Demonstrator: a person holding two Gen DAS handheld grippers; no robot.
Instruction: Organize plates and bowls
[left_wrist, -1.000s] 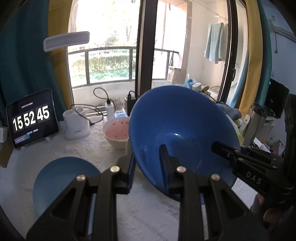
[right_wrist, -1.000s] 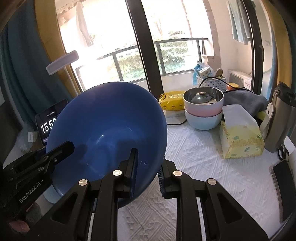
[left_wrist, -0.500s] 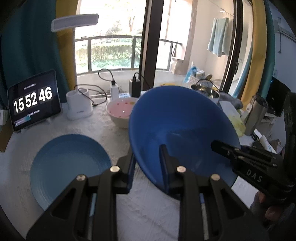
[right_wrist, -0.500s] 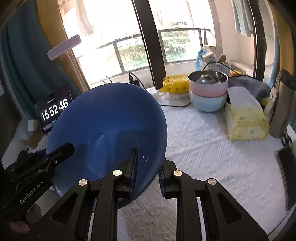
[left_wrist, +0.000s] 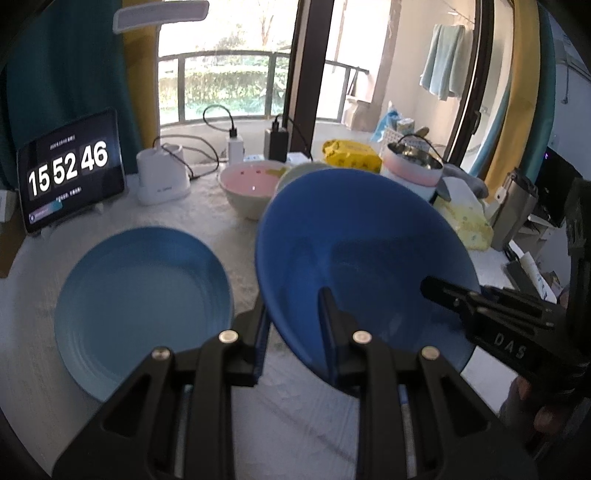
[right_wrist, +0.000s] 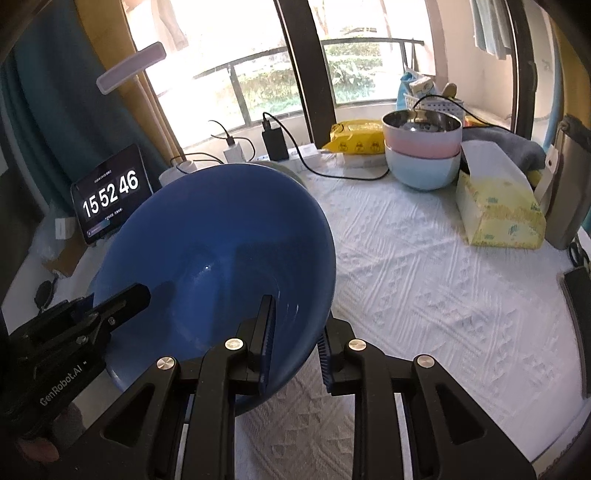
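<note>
Pinching blue bowl (left_wrist: 362, 251) rim, both grippers closed: left gripper (left_wrist: 293, 328), right gripper (right_wrist: 295, 332).

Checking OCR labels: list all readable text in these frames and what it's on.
"15 52 46": tablet clock screen; the small lines above and below are too small to read.
"DAS": right gripper body, left wrist view.
"GenRobot.AI": left gripper body, right wrist view.
White charger print: blurred.
Yellow pack, tissue box: nothing legible.
</note>
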